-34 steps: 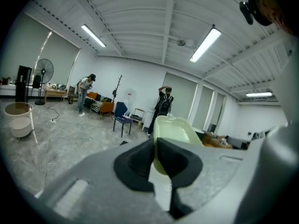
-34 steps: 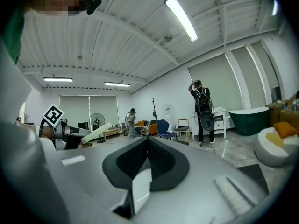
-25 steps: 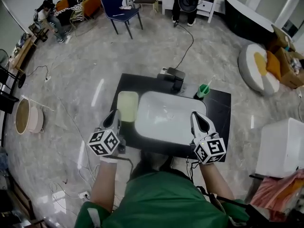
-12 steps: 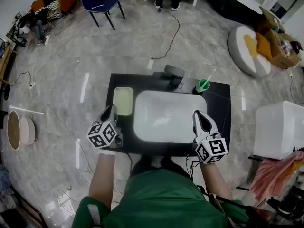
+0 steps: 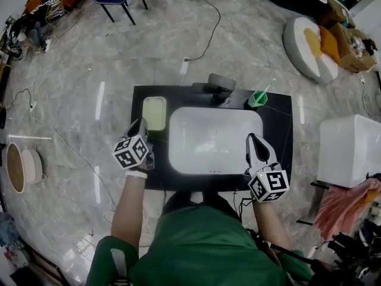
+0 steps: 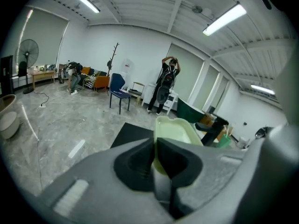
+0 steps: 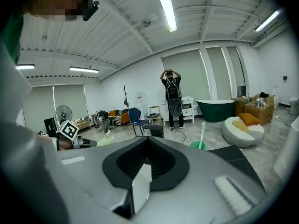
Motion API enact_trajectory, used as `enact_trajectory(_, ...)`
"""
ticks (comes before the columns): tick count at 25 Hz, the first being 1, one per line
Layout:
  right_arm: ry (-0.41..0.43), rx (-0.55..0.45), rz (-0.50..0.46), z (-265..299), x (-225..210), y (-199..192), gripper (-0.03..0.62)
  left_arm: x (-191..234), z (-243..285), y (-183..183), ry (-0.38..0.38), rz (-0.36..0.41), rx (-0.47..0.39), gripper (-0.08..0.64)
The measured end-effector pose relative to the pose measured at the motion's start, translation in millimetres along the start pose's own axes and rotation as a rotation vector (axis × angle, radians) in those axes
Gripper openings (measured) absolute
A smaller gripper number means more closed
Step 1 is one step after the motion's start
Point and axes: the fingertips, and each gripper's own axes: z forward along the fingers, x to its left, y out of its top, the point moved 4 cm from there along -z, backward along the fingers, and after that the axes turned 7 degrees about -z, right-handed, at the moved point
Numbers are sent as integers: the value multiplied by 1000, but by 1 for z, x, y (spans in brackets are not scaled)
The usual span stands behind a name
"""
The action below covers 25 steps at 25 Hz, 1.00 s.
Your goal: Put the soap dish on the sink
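Soap dish (image 5: 155,112) is pinched by its near rim in the shut jaws of the left gripper (image 5: 141,126). It is held level over the black tabletop (image 5: 277,133), just left of the sink (image 5: 214,142), likely for placing. Right gripper (image 5: 252,140) is parked aside, jaws together, nothing held.

Soap dish (image 5: 154,112) left of sink (image 5: 214,140); cup (image 5: 256,99) behind, right

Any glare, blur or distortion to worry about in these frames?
Head view: fisheye curvature, with bright glare streaks on the glossy floor; otherwise sharp. Left gripper view: strong barrel distortion with black corners, ceiling lights blown out, the near body of the left hand-held gripper soft, soap dish still readable. Right gripper view: same distortion, and the ceiling strip light is clipped.
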Motion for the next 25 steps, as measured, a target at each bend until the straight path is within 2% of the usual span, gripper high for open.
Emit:
enact_trajectory(12, -55, 25, -6, 1, -5, -2, -3, 51, 53, -44, 92, 16, 143, 18)
enact_trajectory(25, -71, 42, -16, 5, 0, -3, -3, 65, 77, -57, 153, 149, 194, 21)
